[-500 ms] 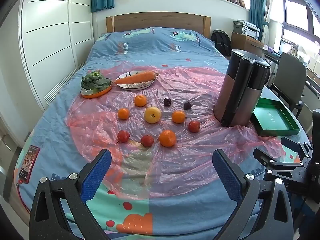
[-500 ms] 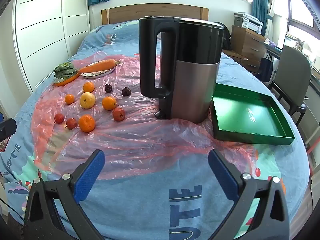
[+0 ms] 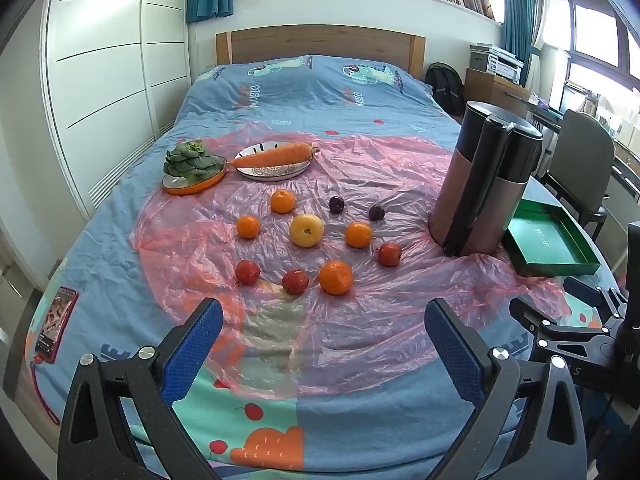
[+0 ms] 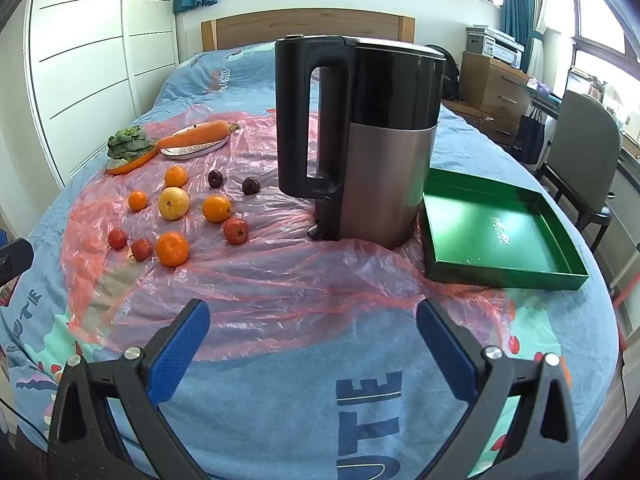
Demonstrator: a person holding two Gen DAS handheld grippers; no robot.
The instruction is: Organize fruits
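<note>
Several fruits lie loose on a pink plastic sheet (image 3: pixel 360 320) spread over the bed: a yellow apple (image 3: pixel 307 230) (image 4: pixel 173 203) in the middle, several oranges such as the big one (image 3: pixel 336 277) (image 4: pixel 172 249), small red apples (image 3: pixel 295 281) and two dark plums (image 3: pixel 337 204). An empty green tray (image 4: pixel 504 272) (image 3: pixel 556 268) sits to the right of a kettle. My left gripper (image 3: pixel 322 336) hangs open above the sheet's near edge, short of the fruits. My right gripper (image 4: pixel 312 332) is open too, nothing between its fingers, in front of the kettle.
A tall black and steel kettle (image 4: pixel 360 140) (image 3: pixel 484 184) stands between fruits and tray. At the back left, a carrot on a plate (image 3: pixel 274 158) and greens on an orange dish (image 3: pixel 192 168). A phone (image 3: pixel 54 330) lies at the bed's left edge. A chair (image 4: pixel 584 152) stands right.
</note>
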